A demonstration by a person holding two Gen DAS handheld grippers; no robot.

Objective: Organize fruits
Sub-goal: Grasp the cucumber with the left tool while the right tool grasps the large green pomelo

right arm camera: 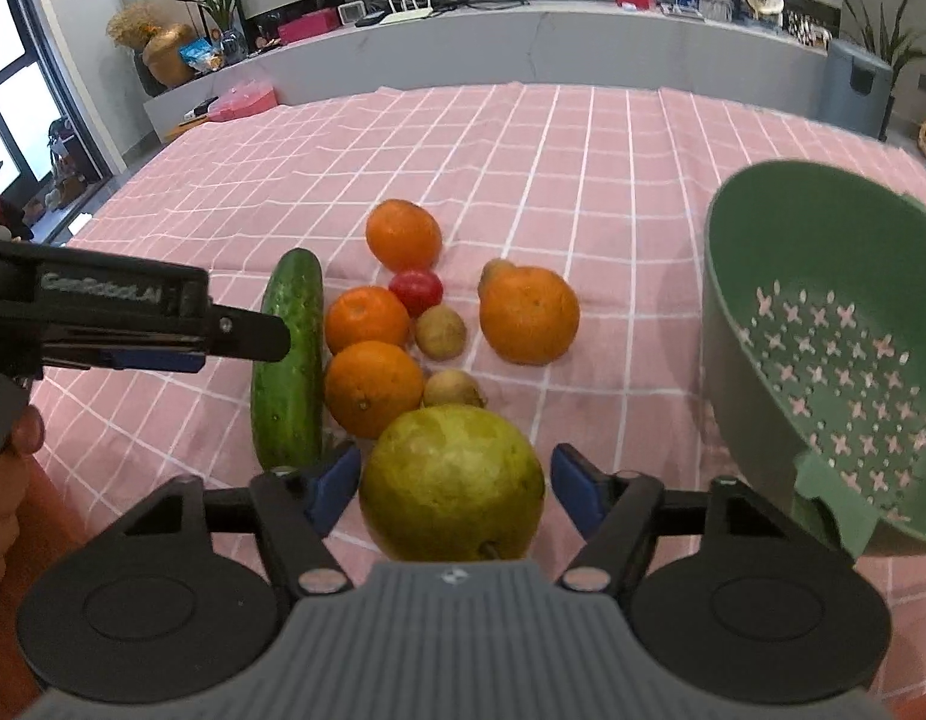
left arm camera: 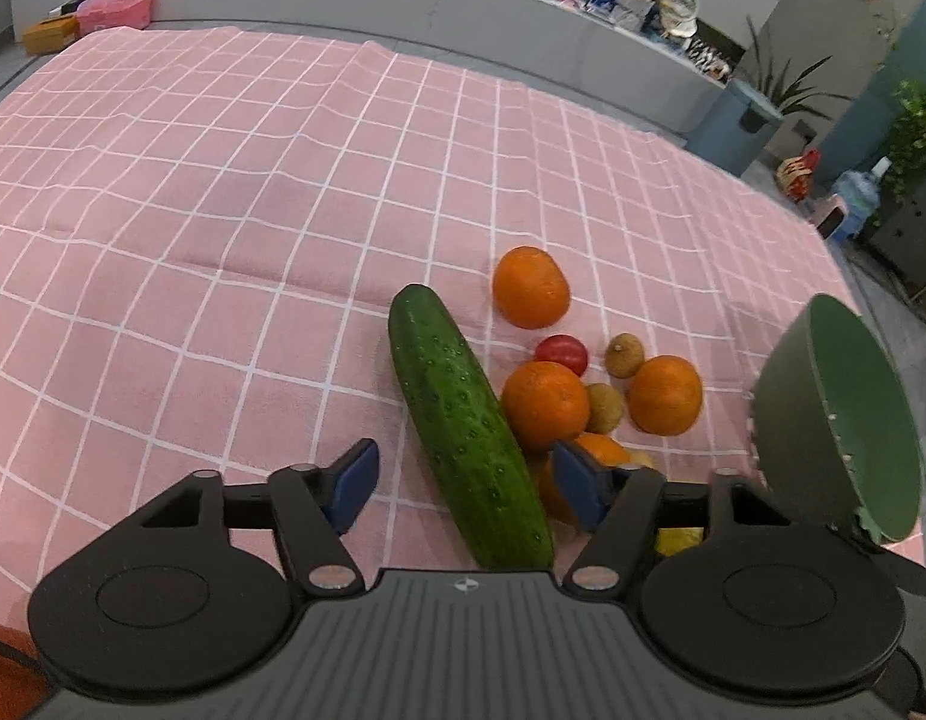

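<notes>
Left wrist view: the left tongs [left arm camera: 463,483] stand open astride the cucumber [left arm camera: 463,426], pads clear; centre before closing.

Right wrist view: the right tongs [right arm camera: 453,489] stand open around the pear [right arm camera: 452,483], nearest of the fruit beside the cucumber. The green colander [right arm camera: 823,360] waits, tilted, right of the cucumber. A pink checked cloth [right arm camera: 583,150] covers the tabletop; a cluttered grey ledge [right arm camera: 523,36] lies beyond.

Each hand-held gripper, left [left arm camera: 463,483] and right [right arm camera: 453,489], shows a ribbed grey body with a small round emblem, black disc-shaped housings, black linkage arms with silver rivets, blue finger pads [right arm camera: 333,486], and white "GenRobot.AI" lettering at centre left.
</notes>
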